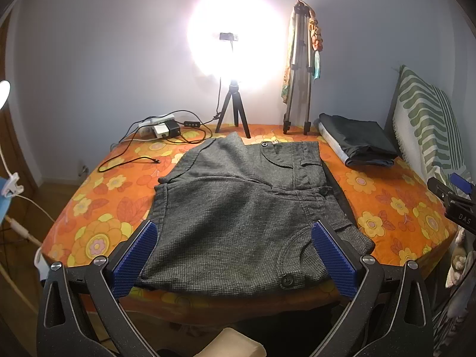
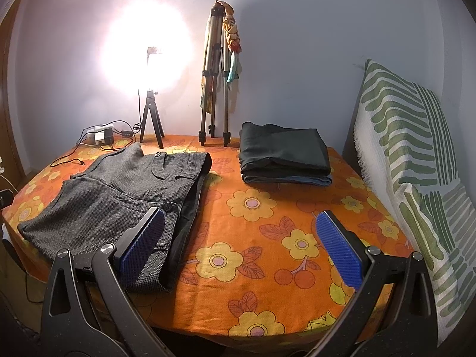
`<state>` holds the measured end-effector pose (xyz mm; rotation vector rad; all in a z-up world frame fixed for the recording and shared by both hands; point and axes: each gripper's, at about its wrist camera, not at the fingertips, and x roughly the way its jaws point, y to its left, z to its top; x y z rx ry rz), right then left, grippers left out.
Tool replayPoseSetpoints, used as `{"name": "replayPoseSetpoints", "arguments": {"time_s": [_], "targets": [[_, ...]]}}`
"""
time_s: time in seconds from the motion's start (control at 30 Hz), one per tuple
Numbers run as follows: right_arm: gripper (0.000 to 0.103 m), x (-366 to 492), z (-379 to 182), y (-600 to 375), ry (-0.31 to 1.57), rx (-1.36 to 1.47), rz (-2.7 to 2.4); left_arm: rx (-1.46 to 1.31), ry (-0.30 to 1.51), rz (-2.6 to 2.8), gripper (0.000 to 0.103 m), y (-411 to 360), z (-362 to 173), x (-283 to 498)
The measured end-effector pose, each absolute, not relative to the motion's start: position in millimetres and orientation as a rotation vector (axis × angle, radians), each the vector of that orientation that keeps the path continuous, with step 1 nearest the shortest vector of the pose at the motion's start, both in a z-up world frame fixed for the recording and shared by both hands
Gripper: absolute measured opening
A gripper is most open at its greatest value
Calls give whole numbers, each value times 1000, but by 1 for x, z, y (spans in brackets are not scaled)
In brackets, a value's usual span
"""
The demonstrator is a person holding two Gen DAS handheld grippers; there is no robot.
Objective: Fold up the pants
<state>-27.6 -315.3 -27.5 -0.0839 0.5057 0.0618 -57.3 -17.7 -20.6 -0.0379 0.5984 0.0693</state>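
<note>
Grey pants [image 1: 247, 208] lie folded at the table's [image 1: 401, 208] near edge, left gripper [image 1: 235, 255] and right gripper [image 2: 241, 247] both spread and empty, apparently released for stacking.

Main light source: a ring light [image 1: 235, 41] on a small tripod at the far edge of the surface, facing both cameras.
Glare: the lamp is overexposed to pure white, and its halo washes out the wall [image 2: 297, 44] around it.
Ambient level: dim, with the wall falling to grey-blue away from the lamp.
Colour cast: warm on the orange floral cloth [image 2: 253, 238].
Shadows: soft, cast toward the camera; the near edge of the grey pants [image 1: 232, 226] is dark.
Distortion: strong fisheye bending, with black vignette in the corners.
Focus: mostly sharp at centre, slightly soft toward the frame edges.
</note>
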Motion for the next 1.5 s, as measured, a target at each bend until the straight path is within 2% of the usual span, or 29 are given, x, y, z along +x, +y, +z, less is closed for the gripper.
{"name": "replayPoseSetpoints", "arguments": {"time_s": [1.03, 1.33, 1.5], "targets": [[103, -38, -53, -285, 567, -175, 297, -101, 647, 9, 103, 9, -45, -63], [103, -39, -88, -273, 634, -258, 395, -100, 725, 99, 91, 66, -57, -65], [96, -38, -105, -260, 676, -329, 464, -166, 790, 127, 86, 102, -68, -66]]}}
